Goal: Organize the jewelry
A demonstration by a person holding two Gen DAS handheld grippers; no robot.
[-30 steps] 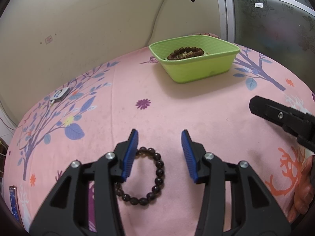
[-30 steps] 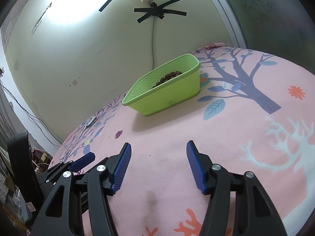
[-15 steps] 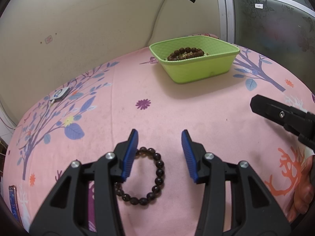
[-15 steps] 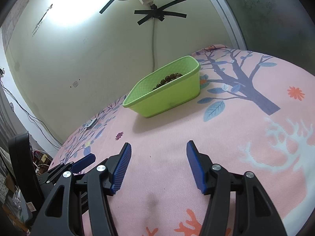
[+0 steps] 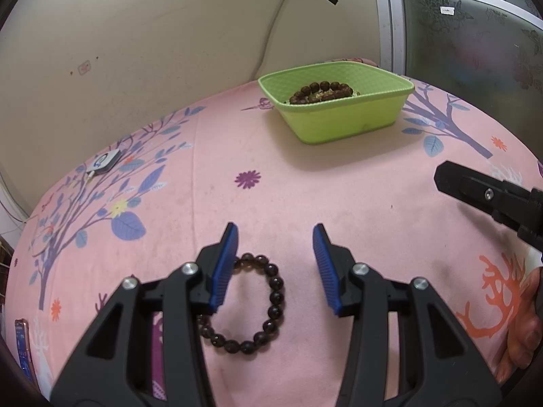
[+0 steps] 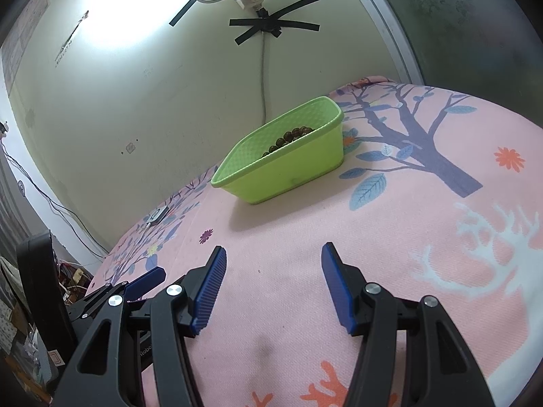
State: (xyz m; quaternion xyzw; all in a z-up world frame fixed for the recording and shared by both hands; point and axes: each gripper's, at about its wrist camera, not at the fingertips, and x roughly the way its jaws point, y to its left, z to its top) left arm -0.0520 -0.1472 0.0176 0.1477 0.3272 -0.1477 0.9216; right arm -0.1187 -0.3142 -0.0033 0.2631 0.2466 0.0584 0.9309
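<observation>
A dark beaded bracelet (image 5: 268,308) lies flat on the pink cloth, under and just behind my left gripper (image 5: 274,237). The left gripper is open and empty; its left finger hides part of the bracelet. A green basket (image 5: 342,118) stands at the back and holds a brown beaded bracelet (image 5: 320,91). The basket also shows in the right wrist view (image 6: 285,173), with the beads (image 6: 288,137) inside. My right gripper (image 6: 273,254) is open and empty above bare cloth, and one of its fingers shows at the right in the left wrist view (image 5: 488,196).
A small white device (image 5: 103,162) with a cable lies at the far left of the cloth. The wall with a taped cable (image 6: 263,68) rises behind the basket. The bed's left edge drops to clutter (image 6: 30,305).
Almost nothing has changed. Both grippers stay open and hold nearly still; the views shift very slightly.
</observation>
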